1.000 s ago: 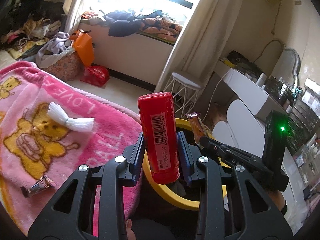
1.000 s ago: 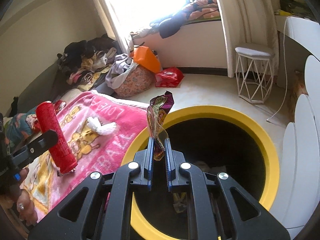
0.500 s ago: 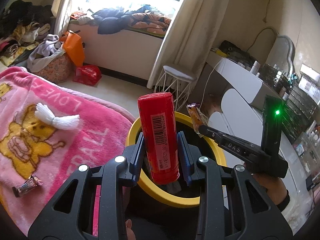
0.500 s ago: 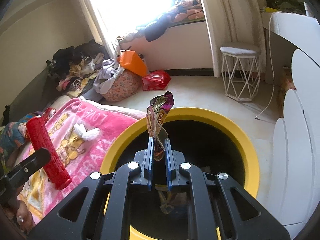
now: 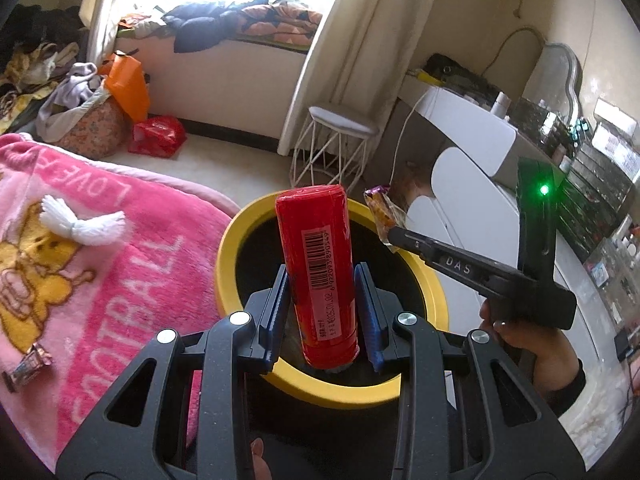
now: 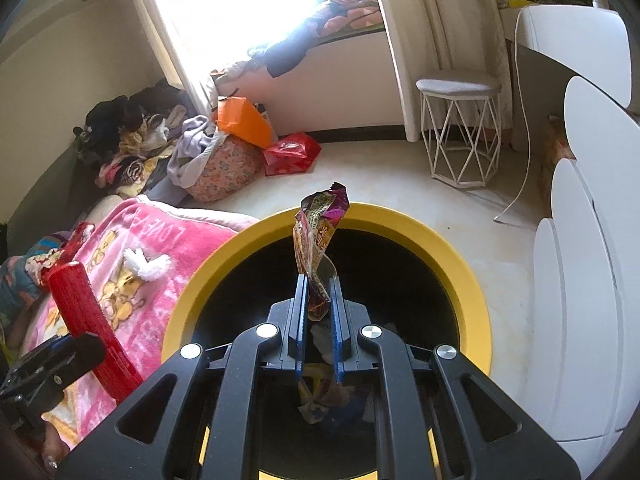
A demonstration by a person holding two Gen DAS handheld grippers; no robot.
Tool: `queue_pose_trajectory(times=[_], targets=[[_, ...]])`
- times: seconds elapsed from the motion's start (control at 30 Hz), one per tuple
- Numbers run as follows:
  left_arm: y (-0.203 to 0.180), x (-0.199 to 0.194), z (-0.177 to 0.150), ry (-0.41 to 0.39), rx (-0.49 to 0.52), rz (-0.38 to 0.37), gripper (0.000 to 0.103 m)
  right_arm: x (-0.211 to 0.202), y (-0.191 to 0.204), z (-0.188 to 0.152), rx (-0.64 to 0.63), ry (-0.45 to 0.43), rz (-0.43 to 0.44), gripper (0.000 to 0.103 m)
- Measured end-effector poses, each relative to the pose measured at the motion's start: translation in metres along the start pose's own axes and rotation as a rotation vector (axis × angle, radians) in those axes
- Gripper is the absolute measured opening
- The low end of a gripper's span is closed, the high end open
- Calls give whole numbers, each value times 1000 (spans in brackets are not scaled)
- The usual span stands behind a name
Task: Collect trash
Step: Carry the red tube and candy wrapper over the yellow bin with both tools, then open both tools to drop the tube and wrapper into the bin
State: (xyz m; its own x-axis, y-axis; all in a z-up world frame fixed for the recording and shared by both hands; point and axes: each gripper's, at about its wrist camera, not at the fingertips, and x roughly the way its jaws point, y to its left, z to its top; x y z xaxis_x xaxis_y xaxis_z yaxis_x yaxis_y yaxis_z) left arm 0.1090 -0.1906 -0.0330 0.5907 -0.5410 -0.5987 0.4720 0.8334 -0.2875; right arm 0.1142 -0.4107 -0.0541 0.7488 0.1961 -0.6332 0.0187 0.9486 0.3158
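Left wrist view: left claw [image 5: 322, 300] pinching a red cylindrical can with barcode label [image 5: 316, 264], upright, its base hanging over the mouth of the yellow-rimmed black round bin [image 5: 230, 248]. Not dropped yet. Left of the bin on the pink cartoon blanket [image 5: 132, 264]: a white tissue wad [image 5: 82, 226] & a small foil wrapper [image 5: 26, 366], uncollected.

Right wrist view: right claw [image 6: 318, 316] nearly pressed together on a crumpled purple-yellow snack wrapper [image 6: 318, 232], over the bin opening; some trash already inside. Both releases pending.
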Motion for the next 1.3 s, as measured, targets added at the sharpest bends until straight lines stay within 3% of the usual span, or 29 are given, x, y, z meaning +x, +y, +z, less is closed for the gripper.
queue_pose_trajectory(times=[0.47,0.83,0.87,0.93,0.97,1.03,1.17,1.3], targets=[[-1,35,-3,77,-12,-16,26,10,-12,-6,14,55,-4,11],[-5,48,-1,94,19,-6,26,11,-19,-8,34,64,6,13],[-6,48,-1,90,28,-1,28,11,-20,-8,42,63,8,17],[-6,46,0,79,30,-5,43,9,-22,-6,57,60,14,29],[-6,43,0,71,29,-6,56,8,-23,-6,63,53,14,34],[-7,40,1,61,37,-2,61,5,-24,-4,66,41,8,35],[-9,30,3,29,61,16,88,-3,-25,-2,81,9,8,39],[-9,17,4,-15,77,39,92,-12,-21,2,79,-38,5,52]])
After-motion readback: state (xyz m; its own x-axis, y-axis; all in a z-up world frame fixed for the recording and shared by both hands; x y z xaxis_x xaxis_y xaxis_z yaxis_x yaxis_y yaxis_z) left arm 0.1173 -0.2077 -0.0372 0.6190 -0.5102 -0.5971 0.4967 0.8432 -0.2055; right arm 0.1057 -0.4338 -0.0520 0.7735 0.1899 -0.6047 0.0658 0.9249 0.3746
